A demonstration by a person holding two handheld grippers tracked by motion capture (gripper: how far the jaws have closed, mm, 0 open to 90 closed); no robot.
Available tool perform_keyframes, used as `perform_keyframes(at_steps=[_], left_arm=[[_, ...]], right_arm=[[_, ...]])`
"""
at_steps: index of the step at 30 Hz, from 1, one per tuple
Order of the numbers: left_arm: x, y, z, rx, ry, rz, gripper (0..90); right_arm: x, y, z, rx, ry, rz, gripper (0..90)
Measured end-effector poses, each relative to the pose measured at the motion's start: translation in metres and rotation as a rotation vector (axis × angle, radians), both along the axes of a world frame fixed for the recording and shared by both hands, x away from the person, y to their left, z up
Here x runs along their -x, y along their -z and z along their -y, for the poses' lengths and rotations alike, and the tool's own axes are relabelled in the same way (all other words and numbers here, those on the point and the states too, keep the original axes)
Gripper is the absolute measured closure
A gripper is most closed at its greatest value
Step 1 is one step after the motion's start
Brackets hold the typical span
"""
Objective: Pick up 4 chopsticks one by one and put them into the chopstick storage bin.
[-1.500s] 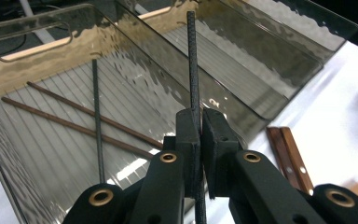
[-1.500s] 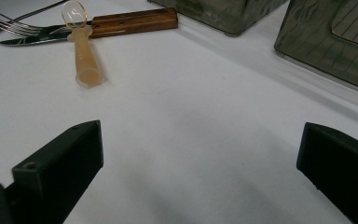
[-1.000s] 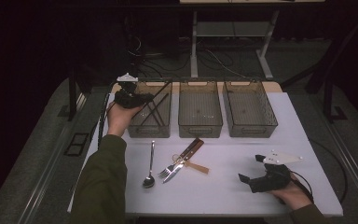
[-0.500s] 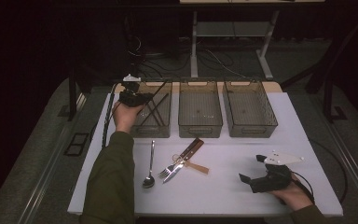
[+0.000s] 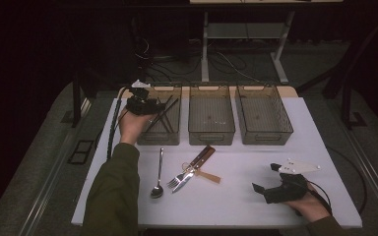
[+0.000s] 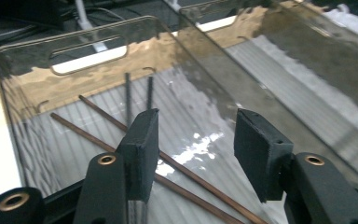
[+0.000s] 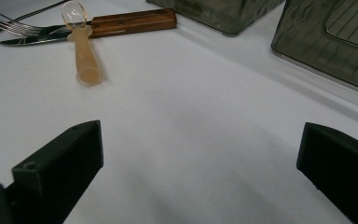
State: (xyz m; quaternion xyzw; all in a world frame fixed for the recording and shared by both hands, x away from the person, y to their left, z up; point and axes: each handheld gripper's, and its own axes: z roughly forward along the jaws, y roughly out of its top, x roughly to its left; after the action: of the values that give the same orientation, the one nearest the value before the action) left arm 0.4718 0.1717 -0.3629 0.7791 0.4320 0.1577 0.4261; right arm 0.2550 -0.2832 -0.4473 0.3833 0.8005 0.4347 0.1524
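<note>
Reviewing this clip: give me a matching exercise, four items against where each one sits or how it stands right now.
Items:
1. chopsticks
2. metal spoon
3. left gripper
4. right gripper

Places or states:
A. low over the table's near right part, jaws wide apart
B. lying in the leftmost bin
C. above that bin, jaws just opened, nothing between them
D. on the white table, left of the fork

Pairs: 1-B, 2-D, 3-C, 4-A

Olive-green sleeve (image 5: 113, 191), black claws (image 5: 150, 104), brass rivets, grey plate (image 5: 298, 166)
</note>
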Motion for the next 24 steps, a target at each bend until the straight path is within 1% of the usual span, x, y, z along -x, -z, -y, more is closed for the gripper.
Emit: perform_keyframes(at_steps=[1, 5, 6, 7, 8, 10, 14, 16, 19, 21, 24], left_arm=[[0.003, -0.001, 0.000, 0.011, -0.002, 0.009, 48.2], [0.016, -0.007, -0.002, 0.038, 0.019, 0.002, 43.8], [0.019, -0.008, -0.002, 0.042, 0.029, -0.001, 42.2], [0.022, -0.008, -0.002, 0.054, 0.039, -0.008, 40.9], [0.026, -0.009, -0.002, 0.055, 0.045, -0.008, 40.0], [0.033, -0.011, -0.003, 0.049, 0.062, 0.011, 38.3], [0.049, -0.014, -0.004, 0.070, 0.073, 0.032, 36.5], [0.058, -0.014, -0.004, 0.058, 0.083, 0.039, 35.1], [0.071, -0.012, -0.005, 0.062, 0.094, 0.048, 32.8], [0.080, -0.010, -0.005, 0.063, 0.098, 0.052, 31.8], [0.090, -0.006, -0.005, 0.054, 0.109, 0.054, 31.5]], right_arm=[[0.000, 0.000, 0.000, 0.001, -0.001, 0.002, 0.1], [0.000, 0.000, 0.000, 0.004, 0.000, 0.002, 0.1], [0.000, 0.000, 0.000, 0.003, -0.001, 0.002, 0.1], [0.000, 0.000, 0.000, 0.002, 0.000, 0.002, 0.1], [-0.001, 0.000, 0.000, 0.003, 0.000, 0.002, 0.1], [-0.001, 0.000, 0.001, 0.004, 0.000, 0.002, 0.1], [-0.001, 0.001, 0.001, 0.004, 0.000, -0.002, 0.1], [-0.001, 0.000, 0.001, 0.005, 0.002, -0.001, 0.1], [0.000, -0.001, 0.000, 0.002, 0.003, 0.002, 0.1], [0.000, 0.000, -0.001, 0.011, -0.001, 0.002, 0.1], [0.000, 0.000, 0.000, 0.010, 0.001, 0.006, 0.1]])
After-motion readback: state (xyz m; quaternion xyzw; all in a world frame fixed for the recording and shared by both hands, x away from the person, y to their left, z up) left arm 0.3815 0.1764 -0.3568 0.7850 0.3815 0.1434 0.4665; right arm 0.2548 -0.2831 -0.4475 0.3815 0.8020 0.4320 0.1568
